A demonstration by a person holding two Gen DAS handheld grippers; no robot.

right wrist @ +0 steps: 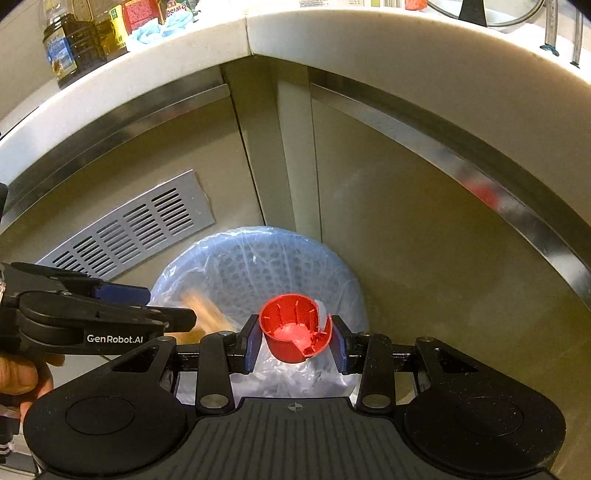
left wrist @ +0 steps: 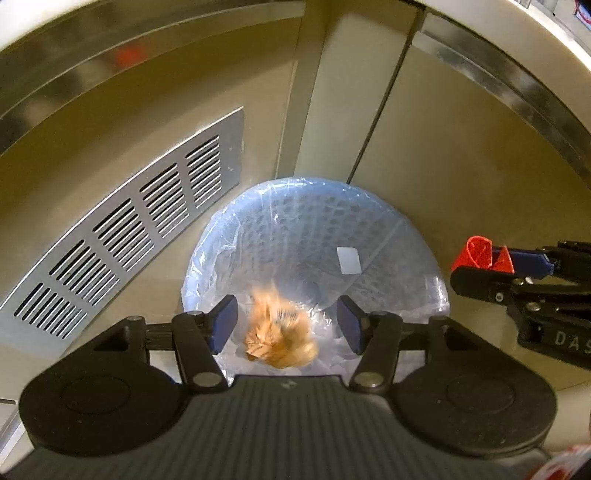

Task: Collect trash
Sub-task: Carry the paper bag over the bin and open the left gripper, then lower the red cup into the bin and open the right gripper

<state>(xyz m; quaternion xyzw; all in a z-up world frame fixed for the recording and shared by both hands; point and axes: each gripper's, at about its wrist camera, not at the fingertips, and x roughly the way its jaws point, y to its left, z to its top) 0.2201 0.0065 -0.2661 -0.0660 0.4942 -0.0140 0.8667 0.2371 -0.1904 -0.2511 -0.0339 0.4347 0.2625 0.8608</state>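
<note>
- My left gripper [left wrist: 288,325] hangs over the near part of the trash bin [left wrist: 424,251], and its blue pads stand wide apart with nothing between them.
- Between those pads and lower I see an orange scrap [left wrist: 280,339]. It is blurred, so I judge it is falling into the bin, but I cannot tell if it touches the clear liner [left wrist: 221,236] yet.
- My right gripper [right wrist: 294,338] is clamped on a red cap [right wrist: 293,326]. Its open mouth faces my camera and one side of its rim looks broken.
- In the left wrist view the red cap is outside the bin, just beside the right side of its rim. In the right wrist view it seems over the near edge of the bin. I judge it is not fully above the opening.
- The next move calls for carrying the cap toward the centre of the bin, which lies to the left of the right gripper, and then letting the pads go apart.
- The bin stands on the floor in a corner of cabinet doors [right wrist: 424,236], with a vent grille [left wrist: 122,236] on its left. Behind the bin there is little room, and above its opening it is free.
- The left gripper takes the near-left part of the opening, so I think the two grippers could touch if I move across too quickly.
- High above the bin, the worktop [right wrist: 332,33] carries oil bottles [right wrist: 74,40].
</note>
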